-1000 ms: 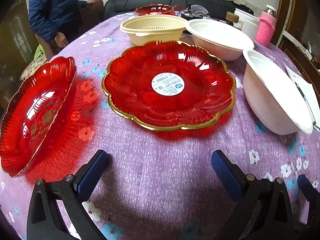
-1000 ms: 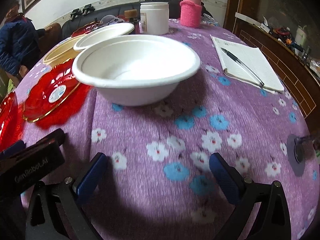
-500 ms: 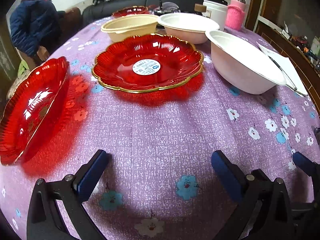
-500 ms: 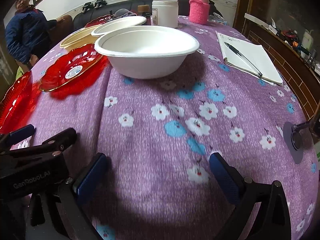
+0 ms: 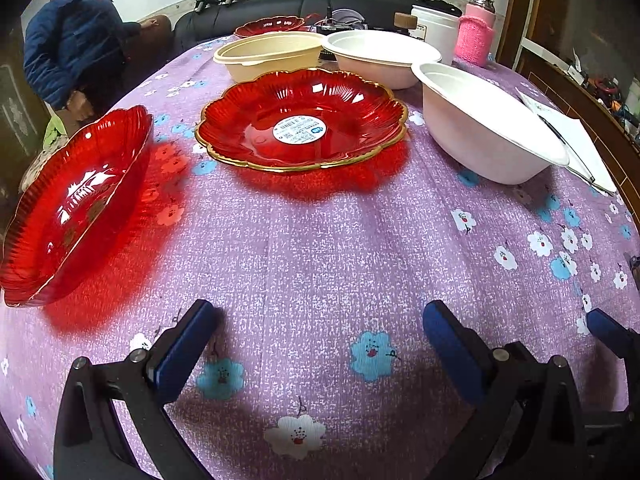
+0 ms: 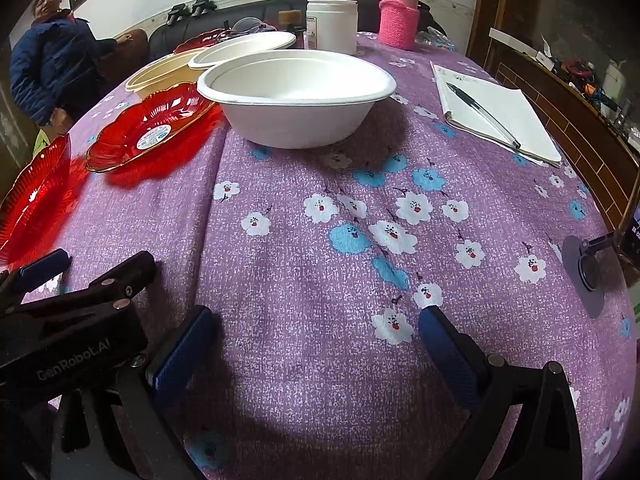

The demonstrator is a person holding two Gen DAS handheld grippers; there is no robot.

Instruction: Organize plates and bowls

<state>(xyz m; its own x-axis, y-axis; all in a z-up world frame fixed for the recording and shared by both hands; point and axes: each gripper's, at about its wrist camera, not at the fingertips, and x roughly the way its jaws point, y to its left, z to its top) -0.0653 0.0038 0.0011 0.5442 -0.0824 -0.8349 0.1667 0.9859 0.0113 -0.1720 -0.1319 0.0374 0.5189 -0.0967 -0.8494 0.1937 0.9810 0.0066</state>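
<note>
A red gold-rimmed plate (image 5: 300, 120) with a round sticker lies mid-table, and a second red plate (image 5: 76, 204) sits at the near left. Behind them stand a cream bowl (image 5: 268, 54) and a white bowl (image 5: 380, 56), with another white bowl (image 6: 296, 96) to the right. A third red plate (image 5: 268, 25) lies at the far end. My left gripper (image 5: 320, 344) hovers open over bare cloth in front of the plates, holding nothing. My right gripper (image 6: 316, 344) is open and empty too, a good way short of the near white bowl; the left gripper (image 6: 60, 300) shows at its left.
A notebook with a pen (image 6: 492, 116) lies at the right edge. A white jar (image 6: 332, 26) and a pink-sleeved bottle (image 6: 398, 12) stand at the far end. A person in a blue jacket (image 5: 72, 48) stands past the table's left side. A phone mount (image 6: 588, 268) sits near right.
Both grippers have drawn back toward the near edge of the table, so plates and bowls look farther off. Both stay open and empty; nothing on the table has moved.
</note>
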